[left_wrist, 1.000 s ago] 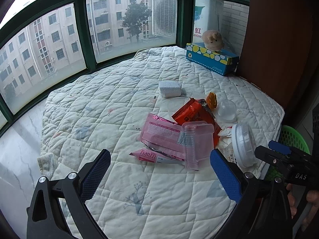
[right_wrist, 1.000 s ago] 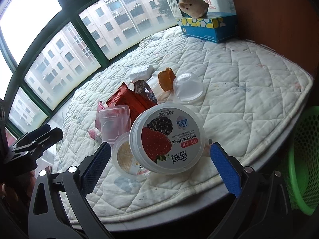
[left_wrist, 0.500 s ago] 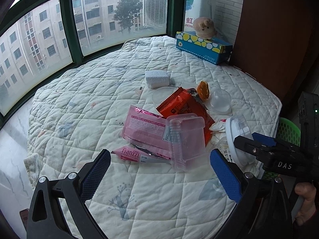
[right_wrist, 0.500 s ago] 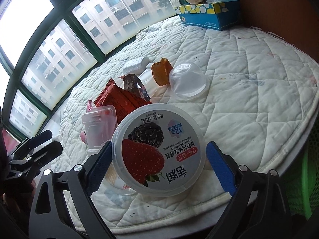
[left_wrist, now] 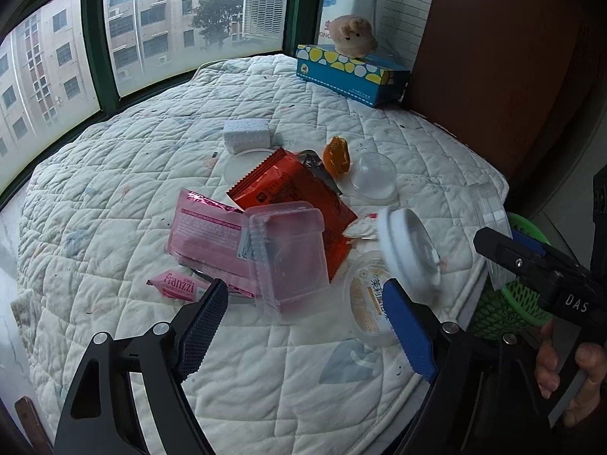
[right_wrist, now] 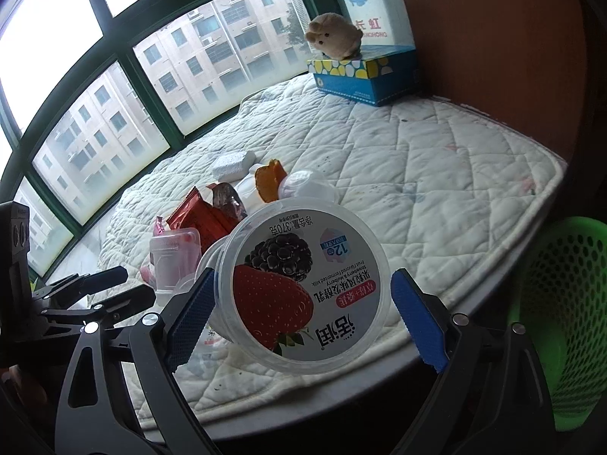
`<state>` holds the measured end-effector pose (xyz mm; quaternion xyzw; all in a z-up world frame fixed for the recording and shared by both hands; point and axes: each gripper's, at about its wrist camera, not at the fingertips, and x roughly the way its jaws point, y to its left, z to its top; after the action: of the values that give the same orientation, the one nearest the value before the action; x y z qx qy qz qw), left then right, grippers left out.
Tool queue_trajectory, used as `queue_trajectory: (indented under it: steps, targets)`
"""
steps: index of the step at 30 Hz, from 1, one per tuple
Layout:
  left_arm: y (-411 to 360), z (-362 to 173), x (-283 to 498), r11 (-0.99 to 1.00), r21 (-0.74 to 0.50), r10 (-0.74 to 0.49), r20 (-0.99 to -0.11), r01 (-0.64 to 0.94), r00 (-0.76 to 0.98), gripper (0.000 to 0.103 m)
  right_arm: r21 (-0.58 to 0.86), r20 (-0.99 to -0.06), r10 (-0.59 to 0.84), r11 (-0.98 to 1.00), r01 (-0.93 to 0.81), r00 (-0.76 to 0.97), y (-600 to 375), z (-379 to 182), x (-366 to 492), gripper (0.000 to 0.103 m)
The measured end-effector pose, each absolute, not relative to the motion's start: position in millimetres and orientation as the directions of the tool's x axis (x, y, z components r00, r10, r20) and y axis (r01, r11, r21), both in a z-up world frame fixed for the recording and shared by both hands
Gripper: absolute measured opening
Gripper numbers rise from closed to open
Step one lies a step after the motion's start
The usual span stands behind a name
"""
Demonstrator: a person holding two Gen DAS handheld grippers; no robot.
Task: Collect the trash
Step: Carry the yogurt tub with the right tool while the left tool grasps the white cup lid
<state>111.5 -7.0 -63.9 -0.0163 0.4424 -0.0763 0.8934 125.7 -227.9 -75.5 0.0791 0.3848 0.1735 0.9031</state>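
Observation:
My right gripper [right_wrist: 303, 280] is shut on a round yogurt tub [right_wrist: 307, 292] with a strawberry and blackberry lid. The tub [left_wrist: 409, 250] hangs tilted above the quilt's near right edge. My left gripper [left_wrist: 305, 292] points down at a clear plastic box [left_wrist: 288, 258], and its jaws are closing. The box's near end lies between the fingers, untouched by the pads. Around the box lie a pink packet [left_wrist: 208, 227], a small Franzzi packet [left_wrist: 178, 284], a red wrapper [left_wrist: 288, 189] and an orange-printed cup [left_wrist: 370, 299].
A green mesh basket [right_wrist: 561, 303] stands beside the table, below its right edge. Farther back lie an orange scrap [left_wrist: 335, 155], a clear dome cup [left_wrist: 373, 180] and a white block [left_wrist: 246, 134]. A blue tissue box [left_wrist: 353, 76] with a plush toy [left_wrist: 353, 36] sits by the window.
The right gripper closed on the yogurt tub and lifted it off the quilt, tilted. The left gripper came nearer the clear box and its jaws narrowed.

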Motion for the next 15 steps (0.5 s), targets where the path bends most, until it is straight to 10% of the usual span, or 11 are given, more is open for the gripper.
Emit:
queue_trajectory:
  steps: [15]
  targets:
    - [-37.5, -79.3, 109.4, 0.963, -0.05, -0.193, -0.813, 0.265, 0.55, 0.08, 0.295, -0.665, 0.34, 0.938, -0.184, 0.665, -261.5, -77.5, 115.2, 0.09]
